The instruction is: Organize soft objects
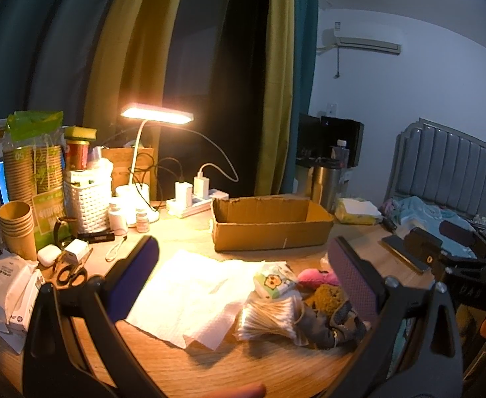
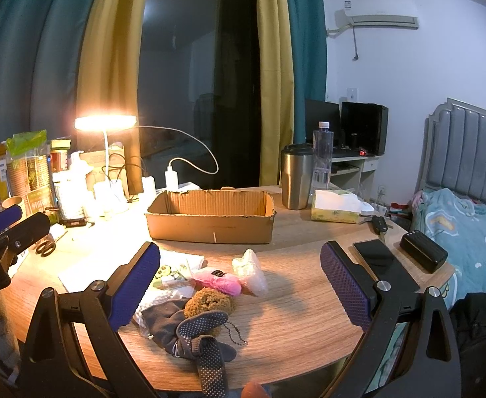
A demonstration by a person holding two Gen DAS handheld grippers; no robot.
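You held both the left gripper and right gripper spread wide, empty (above the desk); the soft pile lay before the cardboard box.

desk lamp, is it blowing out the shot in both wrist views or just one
Both: in the left wrist view the desk lamp glares white and washes out the paper towels; in the right wrist view its head blooms too, bleaching the bottles below it, while the cardboard box stays readable.
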